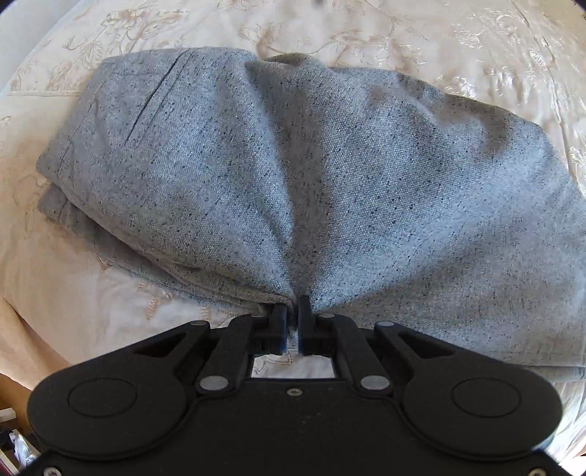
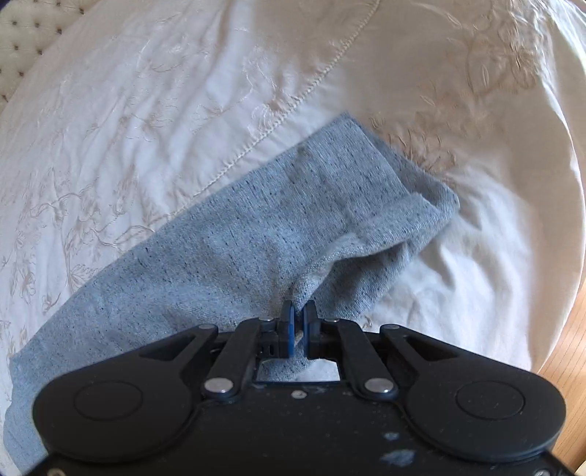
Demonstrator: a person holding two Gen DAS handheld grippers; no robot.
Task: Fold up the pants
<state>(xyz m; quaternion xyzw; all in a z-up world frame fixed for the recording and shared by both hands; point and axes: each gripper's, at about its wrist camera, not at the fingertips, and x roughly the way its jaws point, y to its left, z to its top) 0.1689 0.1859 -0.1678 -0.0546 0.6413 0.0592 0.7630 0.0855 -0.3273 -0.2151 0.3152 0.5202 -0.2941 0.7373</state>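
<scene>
Pinching grey pants (image 1: 293,175), both grippers (image 1: 292,311) (image 2: 299,315), embroidered bedspread (image 2: 146,110) beneath

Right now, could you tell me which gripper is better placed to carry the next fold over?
Probably the right gripper: it pinches a loose end of the pants, while the left gripper pinches the bulky stacked part.

Cream embroidered bedspread (image 2: 154,121) w/ sunlit folds, tufted headboard (image 2: 22,33), wood floor (image 2: 566,351) at right.
</scene>
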